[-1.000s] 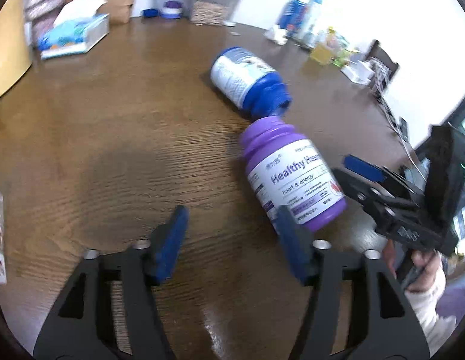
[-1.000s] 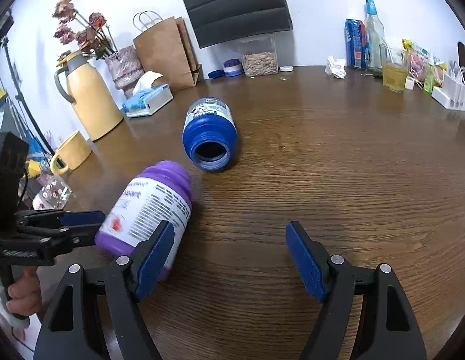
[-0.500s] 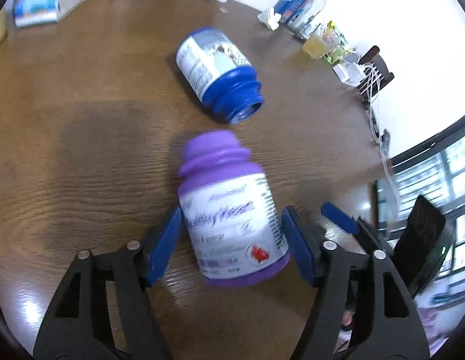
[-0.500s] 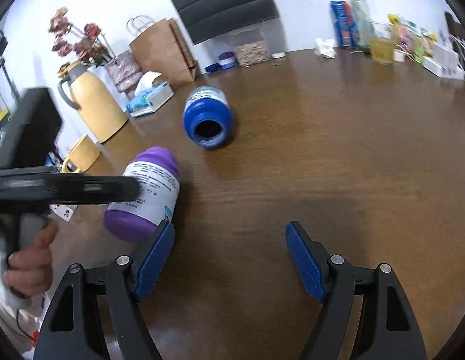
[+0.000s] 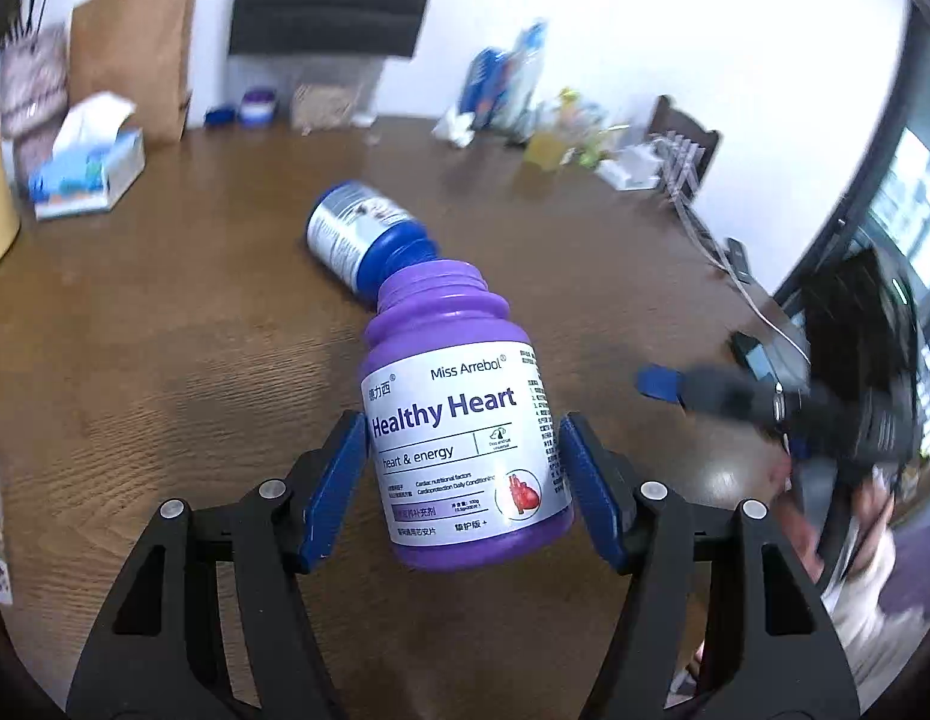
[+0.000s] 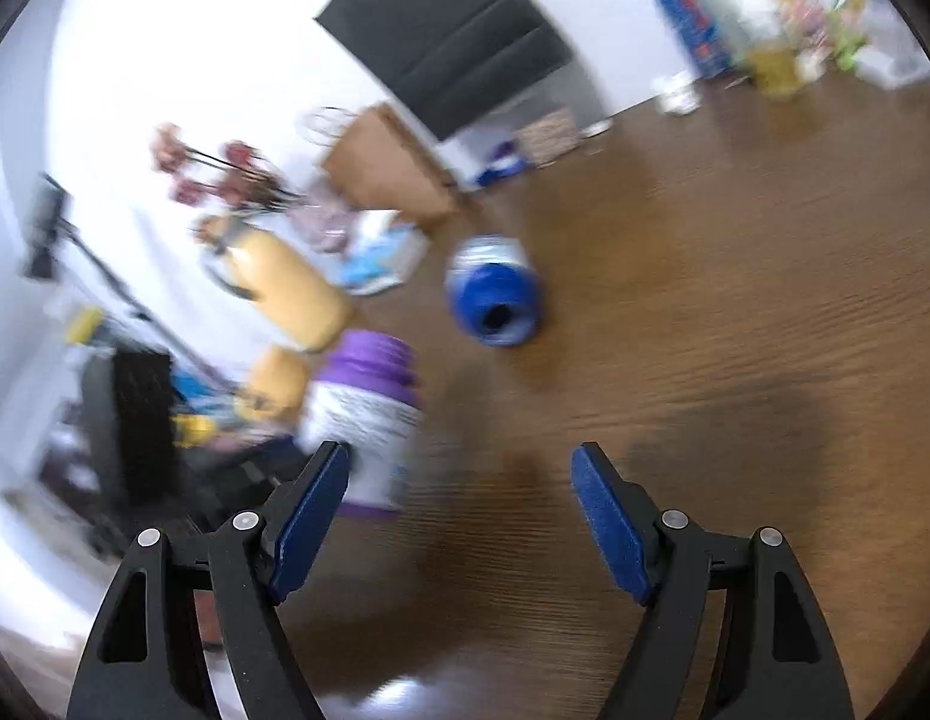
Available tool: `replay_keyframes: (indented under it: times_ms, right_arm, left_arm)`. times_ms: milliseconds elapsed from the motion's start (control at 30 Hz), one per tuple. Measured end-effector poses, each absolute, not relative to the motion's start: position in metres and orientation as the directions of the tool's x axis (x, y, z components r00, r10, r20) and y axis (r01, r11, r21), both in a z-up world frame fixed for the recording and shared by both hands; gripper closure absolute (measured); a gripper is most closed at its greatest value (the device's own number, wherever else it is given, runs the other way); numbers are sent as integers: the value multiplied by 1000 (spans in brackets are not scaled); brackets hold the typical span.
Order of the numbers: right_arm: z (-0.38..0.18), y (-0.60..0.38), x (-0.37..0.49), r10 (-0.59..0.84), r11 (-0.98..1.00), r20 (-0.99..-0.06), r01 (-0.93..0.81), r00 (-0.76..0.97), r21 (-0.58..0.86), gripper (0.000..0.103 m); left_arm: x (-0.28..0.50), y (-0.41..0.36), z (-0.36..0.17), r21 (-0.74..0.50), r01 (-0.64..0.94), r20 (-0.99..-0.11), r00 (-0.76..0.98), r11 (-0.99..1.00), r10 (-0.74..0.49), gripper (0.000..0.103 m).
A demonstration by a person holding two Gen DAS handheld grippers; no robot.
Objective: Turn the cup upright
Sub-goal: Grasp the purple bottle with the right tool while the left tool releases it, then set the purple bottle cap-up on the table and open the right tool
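Note:
My left gripper [image 5: 462, 471] is shut on the purple "Healthy Heart" bottle [image 5: 459, 438], pads on both sides of its label. The bottle is nearly upright, open neck up, tilted slightly; whether its base touches the table I cannot tell. It also shows blurred in the right wrist view [image 6: 363, 420]. A blue bottle [image 5: 369, 240] lies on its side behind it, mouth toward me [image 6: 495, 294]. My right gripper [image 6: 459, 516] is open and empty, off to the right of the purple bottle, and shows in the left wrist view [image 5: 663, 384].
The wooden table [image 5: 165, 330] carries a tissue box [image 5: 87, 171], a paper bag [image 5: 132, 42] and small jars at the back left, and bottles and a glass [image 5: 546, 147] at the back right. A yellow jug [image 6: 285, 288] and a yellow mug [image 6: 276, 378] stand at the left.
My left gripper closed on the lying purple bottle and turned it up to nearly upright. My right gripper swung and tilted away; its view is now blurred.

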State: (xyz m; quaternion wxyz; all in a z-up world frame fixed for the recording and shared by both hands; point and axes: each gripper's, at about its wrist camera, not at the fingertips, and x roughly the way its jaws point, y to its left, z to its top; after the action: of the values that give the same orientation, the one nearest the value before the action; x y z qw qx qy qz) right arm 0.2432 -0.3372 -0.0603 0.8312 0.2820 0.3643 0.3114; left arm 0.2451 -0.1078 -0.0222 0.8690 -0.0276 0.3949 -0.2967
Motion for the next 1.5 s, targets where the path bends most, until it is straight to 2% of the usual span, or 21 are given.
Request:
replay_keyframes:
  times_ms: [100,200,333,367,400,500,600,667,733,800,967,1133,1500]
  right_arm:
    - [-65,-318,261,826,531,-375,-358,421,768,22]
    - [-77,-293,278,880,448,-350,-319,321,835,22]
    - [-87,-268,292,953,270,-210,-294,219,917,22]
    - [-88,-264,293,948,282,-220,-284,231,916,33]
    - [-87,-261,293,941,302,-236,-289,242,909,36]
    - [-71,-244,283,887,443,-343,-355,310,824,36]
    - [-48,-217,263,719,694,-516,-445,466,565,36]
    - [-41,-197,249,628,776,-561,-492,539,396,36]
    - [-43,-186,245,587,801,-591,-500,553,328,36]
    - [-51,-182,244,578,805,-602,-503,550,314,36]
    - [-55,-184,227,586,800,-571,-525,576,291,36]
    - [-58,-179,204,548,819,-572,-531,610,219,36]
    - [-58,-166,171,545,814,-595,-543,590,207,36]
  left_arm:
    - [228,-101,-20,-289,536,-629,519,794,-579,41]
    - [211,-93,-15,-256,555,-585,563,791,-584,41]
    - [200,-82,-12,-244,584,-566,563,775,-602,41]
    - [199,-78,-12,-243,577,-561,572,780,-598,41]
    - [200,-74,-12,-242,566,-563,579,788,-589,42]
    - [203,-65,-18,-249,549,-582,574,798,-576,43]
    - [206,-60,-29,-210,530,-603,591,821,-536,43]
    - [211,-54,-35,-240,527,-606,575,815,-550,45]
    - [216,-50,-42,-280,536,-599,551,797,-581,48]
    - [211,-50,-47,-270,550,-594,551,791,-586,54]
    - [193,-55,-51,-164,576,-609,579,801,-541,54]
    - [181,-58,-58,-145,595,-628,562,791,-538,53]
    - [150,-46,-60,-182,549,-647,558,816,-520,53]
